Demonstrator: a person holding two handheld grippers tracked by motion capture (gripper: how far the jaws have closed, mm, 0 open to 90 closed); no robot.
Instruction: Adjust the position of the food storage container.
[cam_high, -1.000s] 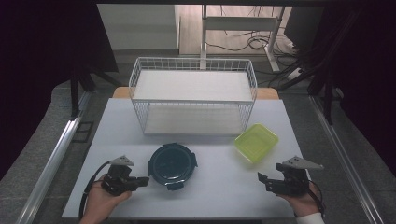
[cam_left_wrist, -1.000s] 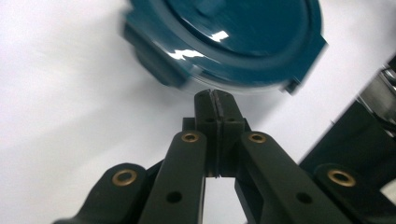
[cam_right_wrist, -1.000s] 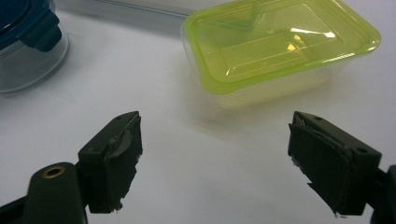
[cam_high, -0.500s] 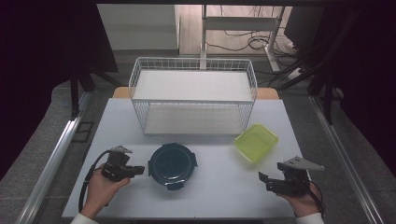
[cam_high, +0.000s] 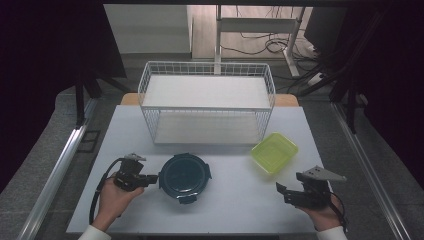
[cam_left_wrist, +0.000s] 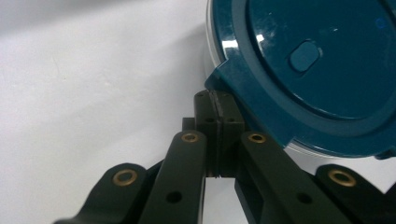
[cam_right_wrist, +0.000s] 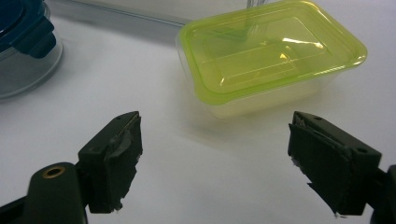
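1. Clearly, the worktop (cam_high: 225, 200) carried one white wire basket (cam_high: 206, 102) at its far side, the largest thing there, with nothing seen inside it.
2. Next in size came one round container with a dark blue lid (cam_high: 184, 175), standing in front of the basket toward the left, and one yellow-green rectangular box (cam_high: 274, 151) to the right of it, well apart.
3. Two tools were in use, one in each hand. The left tool (cam_high: 153, 177) had its jaws pressed fully together, holding nothing, with the tips just beside a latch tab of the blue lid (cam_left_wrist: 322, 65), touching it or nearly so.
4. The right tool (cam_right_wrist: 215, 158) stood wide open and empty, aimed at the yellow-green box (cam_right_wrist: 266, 60), which was near but not between its jaws.
5. I judge the step was to push or lift the latch tab. It was best to keep the closed tips low under the tab's edge and press slowly, so the container would not slide.
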